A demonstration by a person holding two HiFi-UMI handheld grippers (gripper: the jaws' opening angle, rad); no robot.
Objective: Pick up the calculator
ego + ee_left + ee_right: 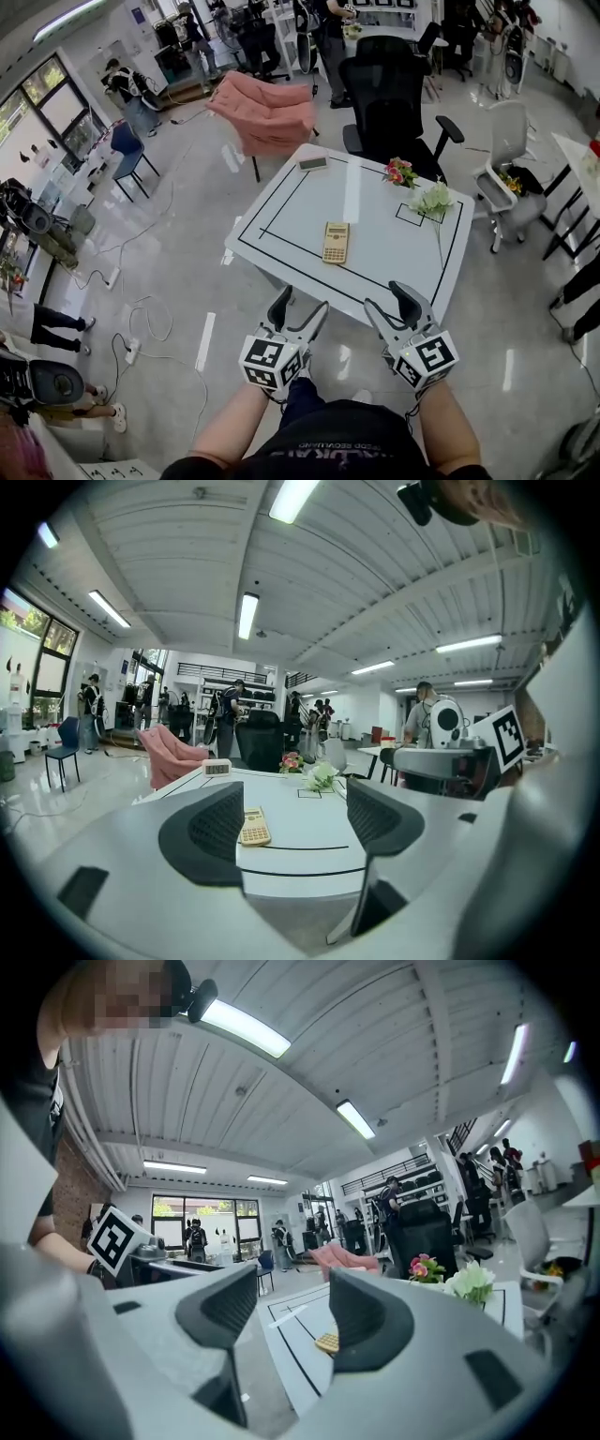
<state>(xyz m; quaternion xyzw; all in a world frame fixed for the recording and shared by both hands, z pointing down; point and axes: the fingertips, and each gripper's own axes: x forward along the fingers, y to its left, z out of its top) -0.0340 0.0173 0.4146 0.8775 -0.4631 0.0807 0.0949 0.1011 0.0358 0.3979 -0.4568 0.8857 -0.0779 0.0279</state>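
A yellow calculator [336, 242] lies flat near the middle of the white table [394, 262], inside a black outlined rectangle. Both grippers hover off the table's near edge, pointing towards it. My left gripper [302, 307] is open with nothing between its jaws, and the calculator [254, 826] shows beside its left pad. My right gripper [392, 302] is open and empty too; the calculator [327, 1342] peeks out from behind its right pad.
A small digital clock [313, 163] sits at the table's far left edge. Pink flowers [400, 172] and a white flower [433, 200] lie at the far right. A black office chair [389, 98] and a pink chair [267, 112] stand beyond the table.
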